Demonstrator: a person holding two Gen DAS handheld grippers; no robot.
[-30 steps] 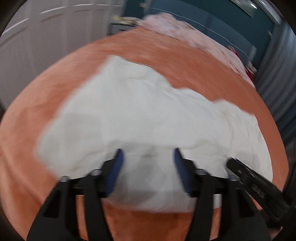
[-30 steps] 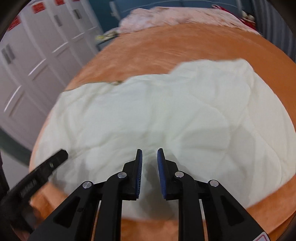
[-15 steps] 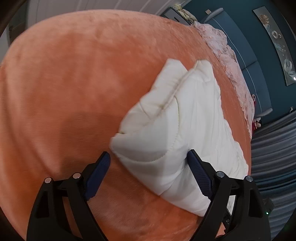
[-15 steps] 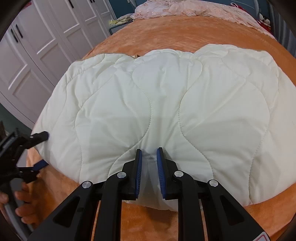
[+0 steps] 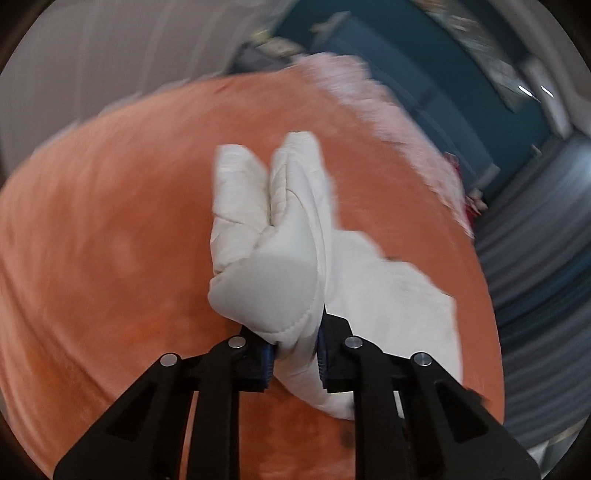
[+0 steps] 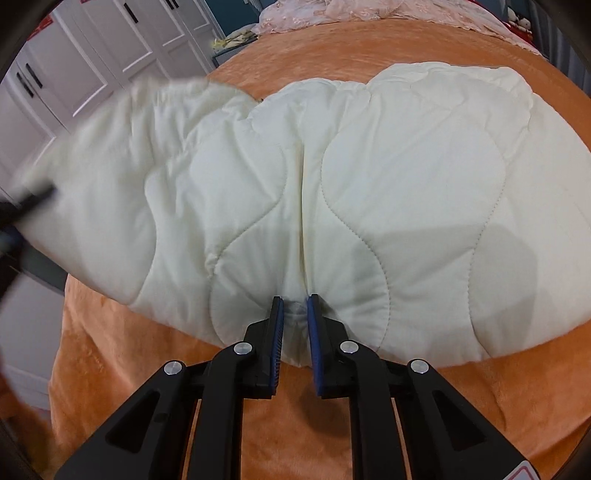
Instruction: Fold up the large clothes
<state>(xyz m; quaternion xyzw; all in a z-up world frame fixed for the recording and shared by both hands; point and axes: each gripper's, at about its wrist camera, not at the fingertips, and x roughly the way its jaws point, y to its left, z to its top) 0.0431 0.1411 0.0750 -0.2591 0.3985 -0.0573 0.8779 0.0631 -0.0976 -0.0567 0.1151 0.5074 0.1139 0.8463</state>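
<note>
A home bedroom: a wide bed [image 6: 369, 55] under an orange plush cover, white panelled wardrobe doors [image 6: 110, 48] with dark handles along one side, a teal wall [image 5: 461, 74], grey curtains [image 5: 546, 258] and pink lacy bedding [image 6: 332, 11] bunched at the bed's far end

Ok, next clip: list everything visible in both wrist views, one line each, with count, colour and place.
quilted cover: 1, cream white, spread on the blanket, near edge pinched
blanket: 1, orange, covering the bed
bedding: 1 heap, pale pink, far end of the bed
cabinet doors: several, white, left of the bed
wall: teal, behind the bed
left gripper: 1, black with blue pads, shut on the cover's corner
right gripper: 1, same colours, shut on the near edge
</note>
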